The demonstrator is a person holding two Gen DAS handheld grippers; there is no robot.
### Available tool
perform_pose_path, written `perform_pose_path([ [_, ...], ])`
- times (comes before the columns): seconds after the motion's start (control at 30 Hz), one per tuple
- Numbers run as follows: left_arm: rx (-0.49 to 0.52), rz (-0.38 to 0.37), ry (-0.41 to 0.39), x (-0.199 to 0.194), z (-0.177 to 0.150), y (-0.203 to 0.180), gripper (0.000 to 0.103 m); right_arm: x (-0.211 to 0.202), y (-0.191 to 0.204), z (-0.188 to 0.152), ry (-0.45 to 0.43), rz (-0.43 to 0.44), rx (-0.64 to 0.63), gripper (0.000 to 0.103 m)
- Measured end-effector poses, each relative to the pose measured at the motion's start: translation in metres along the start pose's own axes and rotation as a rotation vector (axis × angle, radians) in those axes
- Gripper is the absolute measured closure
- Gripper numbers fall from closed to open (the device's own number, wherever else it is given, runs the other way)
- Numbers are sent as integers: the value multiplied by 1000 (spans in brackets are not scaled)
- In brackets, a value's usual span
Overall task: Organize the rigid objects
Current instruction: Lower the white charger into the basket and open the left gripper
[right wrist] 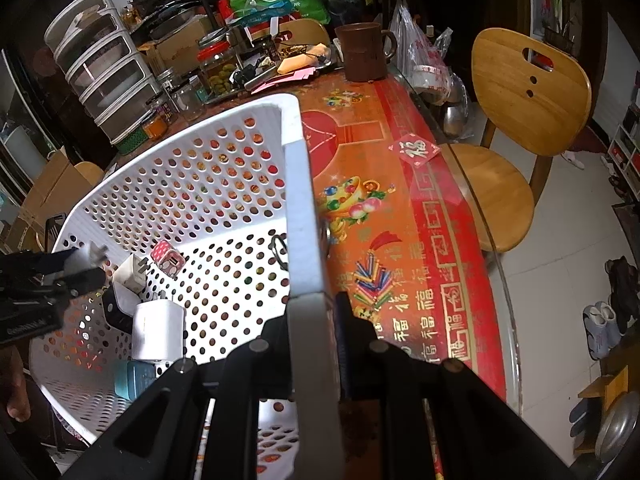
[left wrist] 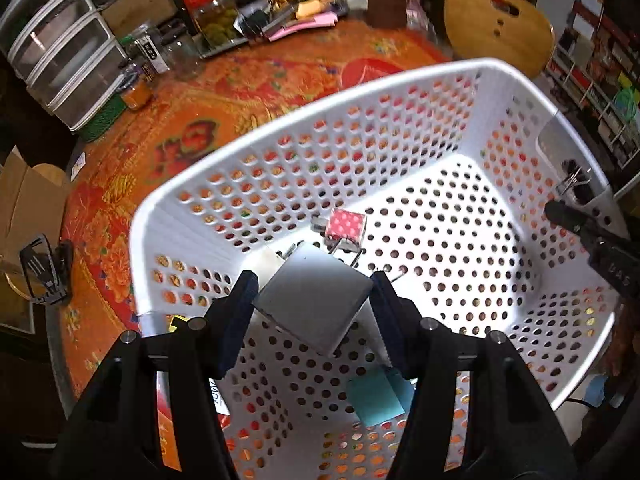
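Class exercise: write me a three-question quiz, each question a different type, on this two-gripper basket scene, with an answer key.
1. True or false: the right gripper is clamped on the rim of the white perforated plastic basket.
2. What does the left gripper hold? A) a brown mug B) a white block-shaped charger C) a glass jar
3. Fill in: the small pink polka-dot charger lies on the basket's ____.

Key: 1 true; 2 B; 3 floor.
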State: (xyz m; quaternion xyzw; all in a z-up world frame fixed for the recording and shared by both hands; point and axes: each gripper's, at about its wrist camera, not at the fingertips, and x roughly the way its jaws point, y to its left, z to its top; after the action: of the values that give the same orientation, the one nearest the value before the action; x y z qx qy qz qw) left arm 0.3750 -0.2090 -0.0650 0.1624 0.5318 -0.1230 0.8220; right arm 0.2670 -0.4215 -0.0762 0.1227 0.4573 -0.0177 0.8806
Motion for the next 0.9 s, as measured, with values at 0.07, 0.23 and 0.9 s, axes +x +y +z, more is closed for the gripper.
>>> perform_pose_path([
  [0.07,16,11,17,7,1,-7,48,0,0,0,-2,0,-2,89],
  [0.23,25,34,45,17,2,-13,47,0,0,1,-6,2,-6,89],
  [0.9,9,41,-166,-45,-13,15,5,-1,0,-1,-12,9,-3,89],
])
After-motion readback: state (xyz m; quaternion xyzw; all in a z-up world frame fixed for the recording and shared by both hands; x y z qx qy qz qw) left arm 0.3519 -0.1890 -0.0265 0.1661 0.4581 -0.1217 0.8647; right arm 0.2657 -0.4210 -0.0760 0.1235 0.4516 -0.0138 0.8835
